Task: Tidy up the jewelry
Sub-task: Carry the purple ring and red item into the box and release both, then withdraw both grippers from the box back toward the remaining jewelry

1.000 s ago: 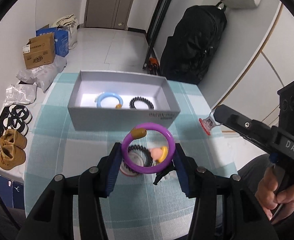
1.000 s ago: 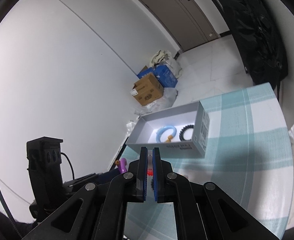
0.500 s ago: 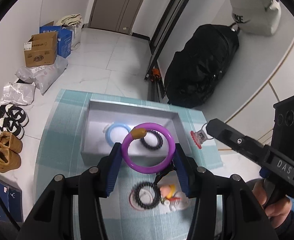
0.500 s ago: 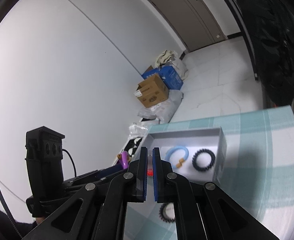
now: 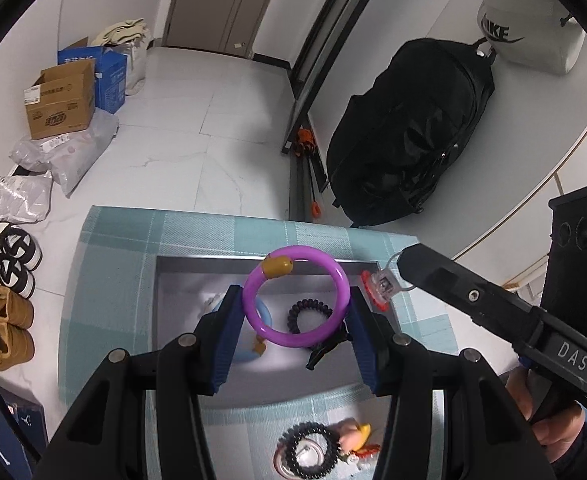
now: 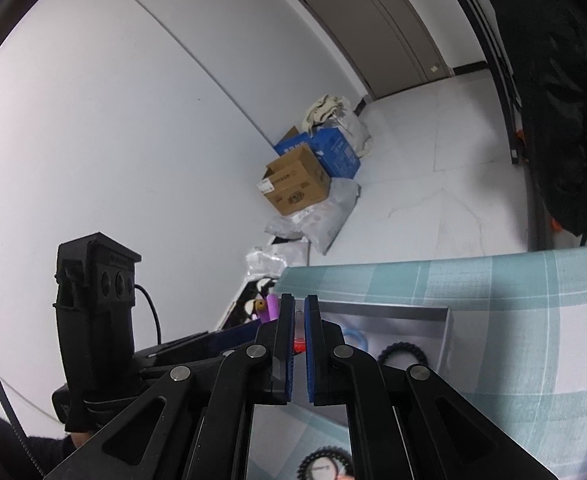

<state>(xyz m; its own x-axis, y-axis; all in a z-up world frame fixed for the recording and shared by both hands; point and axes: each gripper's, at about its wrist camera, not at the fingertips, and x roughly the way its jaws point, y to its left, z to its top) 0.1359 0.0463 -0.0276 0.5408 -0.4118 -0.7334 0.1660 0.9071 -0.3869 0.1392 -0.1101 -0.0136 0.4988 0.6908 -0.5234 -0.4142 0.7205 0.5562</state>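
The purple bracelet (image 5: 296, 295), with its brown bead at the top, is clamped between the two fingers of the left gripper (image 5: 295, 312) and hangs in the air above the open grey box (image 5: 181, 280), which already holds a light blue bracelet (image 5: 263, 316) and a black coiled hair tie (image 5: 310, 316). The right gripper (image 6: 299, 350) has its fingers nearly together on a small red and clear charm (image 5: 379, 286), held over the box's far right corner. Let go from this height, the hard ring would likely bounce or roll, and could land on the blue bracelet or hop the wall. The two tools are near each other, so lowering both at once risks a knock that shakes the charm loose outside the box. More pieces, another black hair tie (image 5: 309, 454) among them, lie on the checked teal cloth (image 5: 109, 264) near the box. Readable writing: "DAS" on the right tool's body, "NIKE" on the white bag (image 5: 529, 32) far right; the cardboard carton's print (image 5: 59, 100) is too small to read.
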